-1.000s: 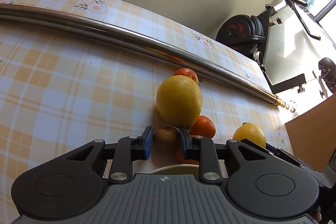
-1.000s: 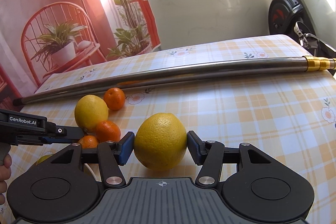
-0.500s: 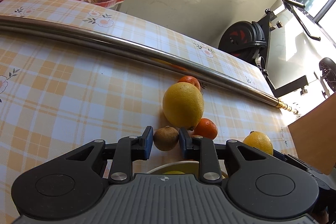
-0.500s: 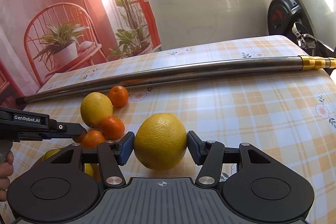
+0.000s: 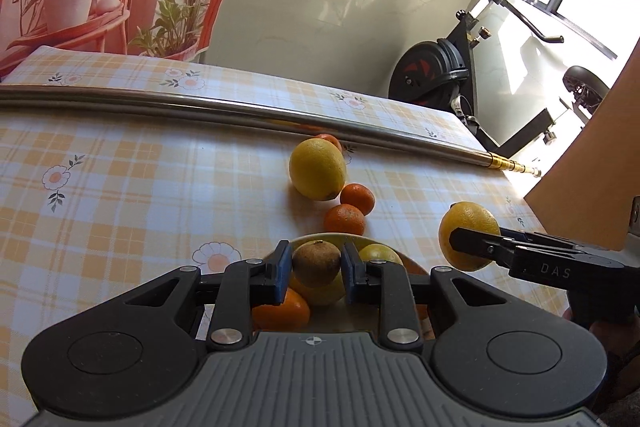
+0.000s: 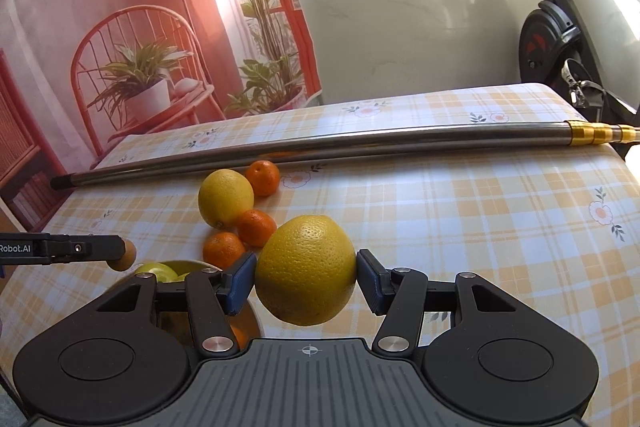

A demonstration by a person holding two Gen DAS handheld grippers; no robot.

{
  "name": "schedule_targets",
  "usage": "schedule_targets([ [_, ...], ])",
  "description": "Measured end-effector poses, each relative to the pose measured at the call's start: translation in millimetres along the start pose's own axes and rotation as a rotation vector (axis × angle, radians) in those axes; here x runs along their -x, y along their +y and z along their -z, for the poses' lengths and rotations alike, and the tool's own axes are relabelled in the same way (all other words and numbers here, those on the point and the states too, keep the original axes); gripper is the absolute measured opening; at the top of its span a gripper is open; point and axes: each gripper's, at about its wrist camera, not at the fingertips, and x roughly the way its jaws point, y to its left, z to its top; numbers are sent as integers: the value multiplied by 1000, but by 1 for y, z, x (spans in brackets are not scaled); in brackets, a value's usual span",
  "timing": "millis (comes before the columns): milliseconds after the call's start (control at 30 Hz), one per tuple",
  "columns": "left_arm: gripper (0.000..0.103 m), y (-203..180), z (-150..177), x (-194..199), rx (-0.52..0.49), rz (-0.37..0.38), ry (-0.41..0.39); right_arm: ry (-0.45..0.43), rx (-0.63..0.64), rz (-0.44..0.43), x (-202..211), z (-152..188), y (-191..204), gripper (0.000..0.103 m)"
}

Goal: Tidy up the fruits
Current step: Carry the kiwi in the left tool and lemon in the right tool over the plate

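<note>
My left gripper (image 5: pixel 316 269) is shut on a brown kiwi (image 5: pixel 317 262) and holds it above a yellow bowl (image 5: pixel 320 238) with fruit in it. My right gripper (image 6: pixel 306 281) is shut on a large yellow grapefruit (image 6: pixel 306 269), lifted off the table to the right of the bowl (image 6: pixel 188 264). The grapefruit also shows in the left wrist view (image 5: pixel 468 227). On the checked tablecloth lie a yellow lemon (image 5: pixel 318 169) and three mandarins (image 5: pixel 345 219), (image 5: pixel 358 198), (image 6: pixel 263 177).
A long steel pole (image 6: pixel 320 147) lies across the table behind the fruit. An exercise bike (image 5: pixel 440 71) stands beyond the far table edge. A wooden board (image 5: pixel 600 163) rises at the right in the left wrist view.
Both grippers have risen and pulled back. The kiwi now hangs over the bowl and the grapefruit has left the table.
</note>
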Motion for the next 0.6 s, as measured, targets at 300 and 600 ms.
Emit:
schedule_targets([
  [300,28,-3,30,19,-19,-13,27,11,63,-62,21,10,33,51],
  [600,28,-4,40,18,-66,-67,65,68,89,-125,38,31,56,51],
])
